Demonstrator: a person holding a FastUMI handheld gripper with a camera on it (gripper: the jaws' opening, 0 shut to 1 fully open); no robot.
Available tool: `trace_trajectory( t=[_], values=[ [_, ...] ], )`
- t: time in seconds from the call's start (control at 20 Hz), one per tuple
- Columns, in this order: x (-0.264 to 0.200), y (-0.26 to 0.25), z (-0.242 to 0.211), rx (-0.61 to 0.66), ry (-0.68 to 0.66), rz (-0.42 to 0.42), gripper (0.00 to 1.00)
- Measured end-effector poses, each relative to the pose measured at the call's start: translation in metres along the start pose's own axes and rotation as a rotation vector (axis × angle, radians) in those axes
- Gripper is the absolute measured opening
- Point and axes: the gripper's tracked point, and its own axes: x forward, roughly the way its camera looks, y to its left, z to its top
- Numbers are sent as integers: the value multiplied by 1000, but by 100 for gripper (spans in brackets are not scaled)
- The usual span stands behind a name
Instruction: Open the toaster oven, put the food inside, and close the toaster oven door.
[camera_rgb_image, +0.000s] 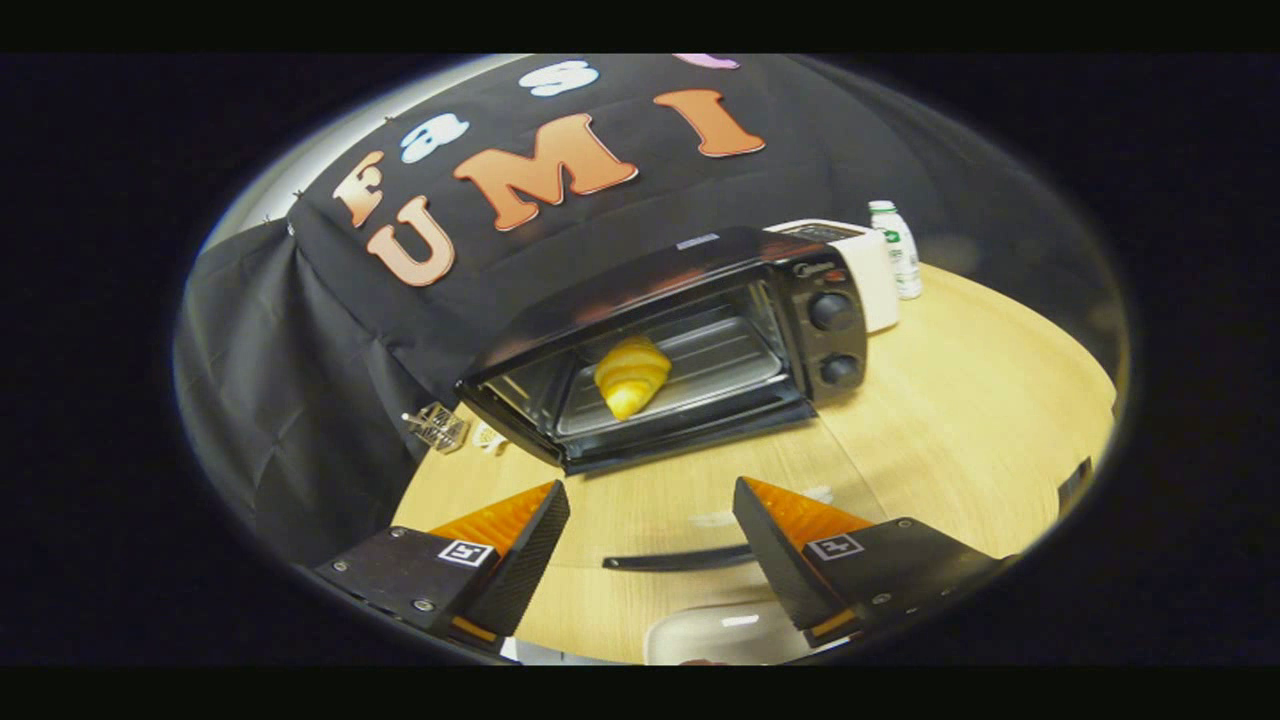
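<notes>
Golden and ridged, the croissant (632, 375) lies on the metal tray (700, 372) inside the toaster oven (690, 340), so the food is already in and only the closing is left to do, as I judge it. The oven sits on the pale wooden desk (960, 400), well beyond the fingers, its mouth facing them and a little turned, with the two knobs (832, 340) on the side nearer the right finger.

From the gripper view, the hand-held gripper (650, 520) is spread wide with nothing between its fingers; bare desk shows in the gap. The door (690, 440) is down, lying flat and dark just in front of the oven's mouth. Its long axis runs across the line of the fingers, slanting up toward the right. A thin dark curved bar (680, 558) sits between the fingers and close to them; I take it for the door's handle, seen through clear glass, though the fisheye bend makes that hard to be sure of. If so, the front edge of the door is directly ahead and below, and the lift must come from under that edge.

A white box (870, 270) and a small white bottle (897, 250) stand behind the oven on the knob side. Near its other corner is a small wire thing (437, 427) I cannot name. A white rounded object (720, 635) beneath the fingers is cut off.
</notes>
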Motion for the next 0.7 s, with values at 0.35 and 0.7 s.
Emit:
trace_trajectory(
  t=[0.35,0.7],
  values=[
    [-7,-23,-71,-72,105,-88,98],
    [17,-21,-99,-188,171,-124,98]
  ],
)
